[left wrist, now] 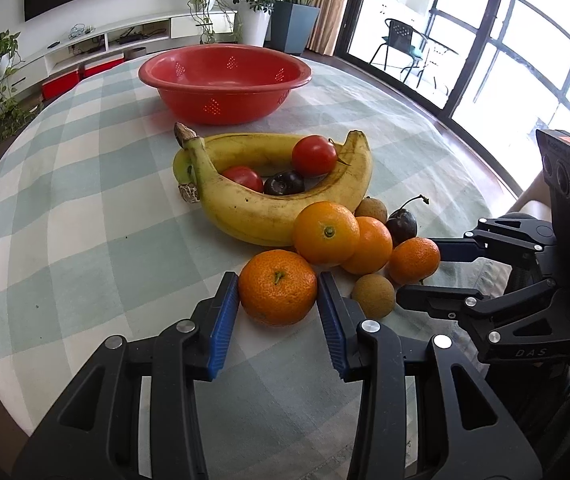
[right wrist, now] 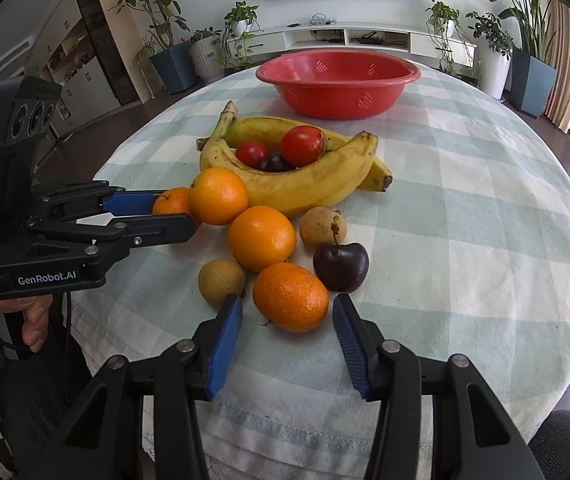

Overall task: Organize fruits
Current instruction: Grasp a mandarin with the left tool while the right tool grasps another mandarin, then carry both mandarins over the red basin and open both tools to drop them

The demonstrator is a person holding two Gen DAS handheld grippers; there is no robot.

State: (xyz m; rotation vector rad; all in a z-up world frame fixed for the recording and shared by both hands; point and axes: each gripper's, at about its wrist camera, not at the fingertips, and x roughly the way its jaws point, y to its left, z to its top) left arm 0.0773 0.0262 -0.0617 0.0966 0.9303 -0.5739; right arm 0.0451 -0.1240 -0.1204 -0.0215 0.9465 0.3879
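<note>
Mandarin [right wrist: 171,201] half hidden behind left gripper [right wrist: 173,216] (closed).

red bowl [left wrist: 225,76], yellow bananas [left wrist: 269,208], orange mandarins [left wrist: 277,287], pale green/white check cloth [left wrist: 85,208], blue-padded tongs [left wrist: 279,320].

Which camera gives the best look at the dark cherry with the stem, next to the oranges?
The right wrist view. There the cherry lies in plain sight, whole, its stem leaning on a brown fruit. In the left wrist view the same cherry sits farther off, partly hidden behind two oranges.
</note>
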